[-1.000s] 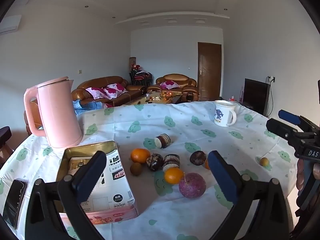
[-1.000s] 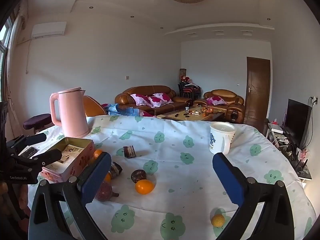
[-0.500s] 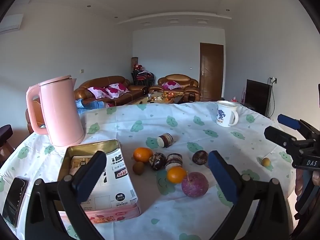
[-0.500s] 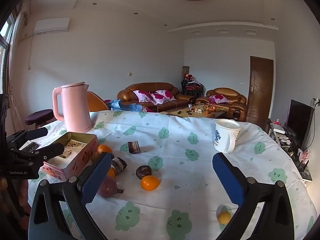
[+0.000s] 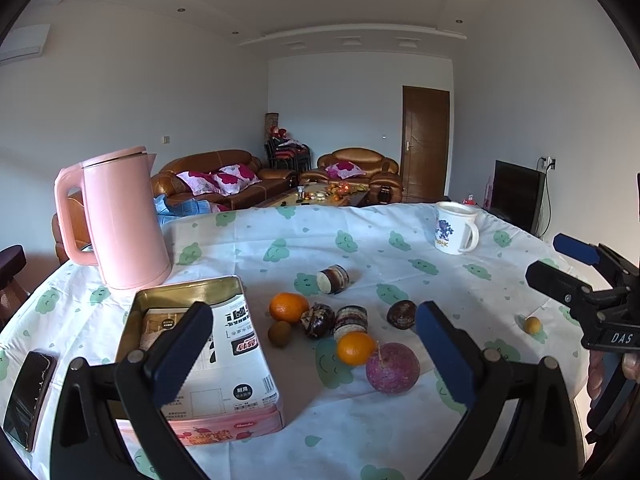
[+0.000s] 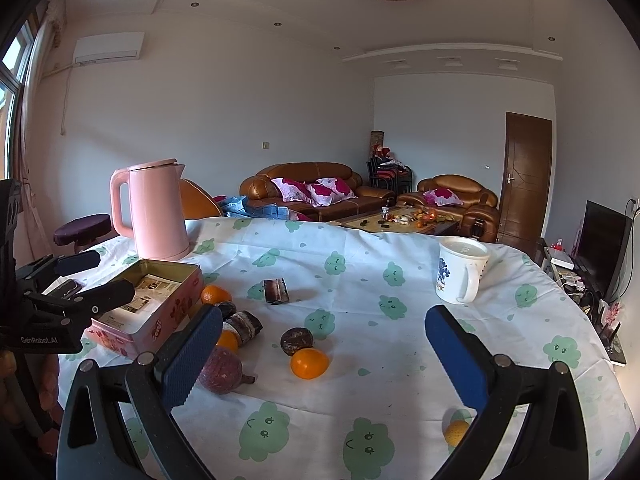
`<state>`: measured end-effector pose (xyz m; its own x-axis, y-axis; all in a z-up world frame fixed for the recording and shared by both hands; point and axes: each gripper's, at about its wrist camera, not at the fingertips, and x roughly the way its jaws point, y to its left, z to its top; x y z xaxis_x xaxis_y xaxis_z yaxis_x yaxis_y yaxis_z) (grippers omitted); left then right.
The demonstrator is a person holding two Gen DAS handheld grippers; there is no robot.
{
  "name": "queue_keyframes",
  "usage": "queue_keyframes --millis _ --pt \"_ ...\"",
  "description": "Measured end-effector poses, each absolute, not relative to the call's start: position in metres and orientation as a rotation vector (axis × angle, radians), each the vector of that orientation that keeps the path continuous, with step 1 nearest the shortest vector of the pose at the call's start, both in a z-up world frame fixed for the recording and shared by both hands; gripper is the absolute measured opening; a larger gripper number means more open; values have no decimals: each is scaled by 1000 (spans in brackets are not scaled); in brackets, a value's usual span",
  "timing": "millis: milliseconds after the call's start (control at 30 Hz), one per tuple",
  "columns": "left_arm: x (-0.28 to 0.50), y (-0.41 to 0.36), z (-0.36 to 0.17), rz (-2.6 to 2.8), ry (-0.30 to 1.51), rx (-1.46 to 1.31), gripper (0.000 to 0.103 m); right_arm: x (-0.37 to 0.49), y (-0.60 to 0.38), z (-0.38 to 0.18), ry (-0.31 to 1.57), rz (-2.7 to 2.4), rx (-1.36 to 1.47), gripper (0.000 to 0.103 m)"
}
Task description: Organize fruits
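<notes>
Fruits (image 5: 354, 347) lie right of tin box (image 5: 188, 300); left gripper (image 5: 314, 346) and right gripper (image 6: 324, 354) both spread apart, holding nothing

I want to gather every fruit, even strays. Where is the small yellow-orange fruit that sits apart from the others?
The small yellow-orange fruit lies alone near the table's right edge, well right of the main fruit cluster, nearer the viewer than the white mug.
</notes>
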<state>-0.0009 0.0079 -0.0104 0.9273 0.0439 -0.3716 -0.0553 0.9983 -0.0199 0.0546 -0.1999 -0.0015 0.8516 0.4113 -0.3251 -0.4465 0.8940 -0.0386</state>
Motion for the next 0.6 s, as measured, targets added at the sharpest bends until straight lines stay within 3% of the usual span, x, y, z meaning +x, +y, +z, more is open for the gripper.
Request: queue_keyframes --millis 600 --pt "-1 11 -11 51 380 -35 103 54 -196 -5 321 459 -119 102"
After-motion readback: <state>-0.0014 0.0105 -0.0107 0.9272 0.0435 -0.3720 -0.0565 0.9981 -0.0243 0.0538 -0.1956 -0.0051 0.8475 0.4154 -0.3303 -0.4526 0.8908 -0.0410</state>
